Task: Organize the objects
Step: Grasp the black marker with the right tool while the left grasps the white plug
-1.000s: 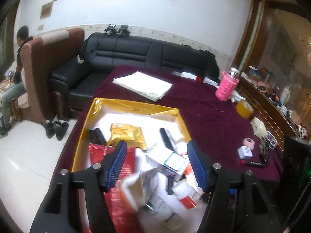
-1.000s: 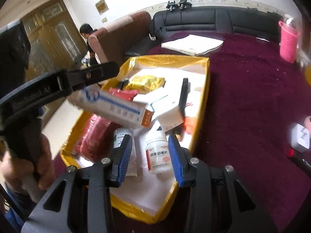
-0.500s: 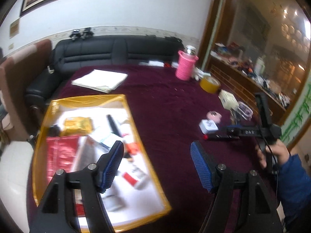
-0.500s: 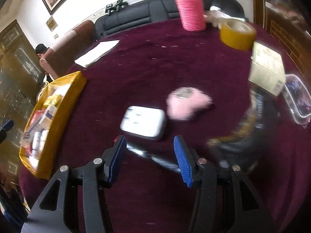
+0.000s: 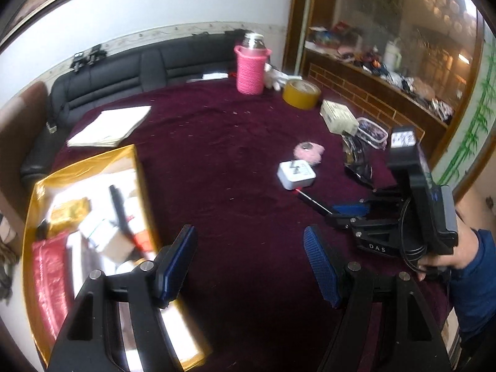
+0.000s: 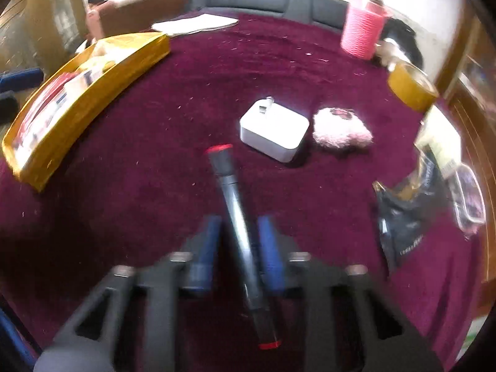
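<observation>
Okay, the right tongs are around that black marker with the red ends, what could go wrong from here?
1. The right tongs straddle the black marker with gaps beside each pad, so it isn't clearly gripped; lifting now might leave it behind or roll it.
2. The marker's far tip lies close to the white charger, so pushing forward could shove the charger into the pink fluffy item.
3. The right wrist view is blurred, suggesting fast motion and a possible misaligned closure.

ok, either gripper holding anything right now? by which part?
Left gripper is open, empty. Right gripper straddles the black marker mid-barrel on the cloth; blur hides whether the pads actually clamp it.
</observation>
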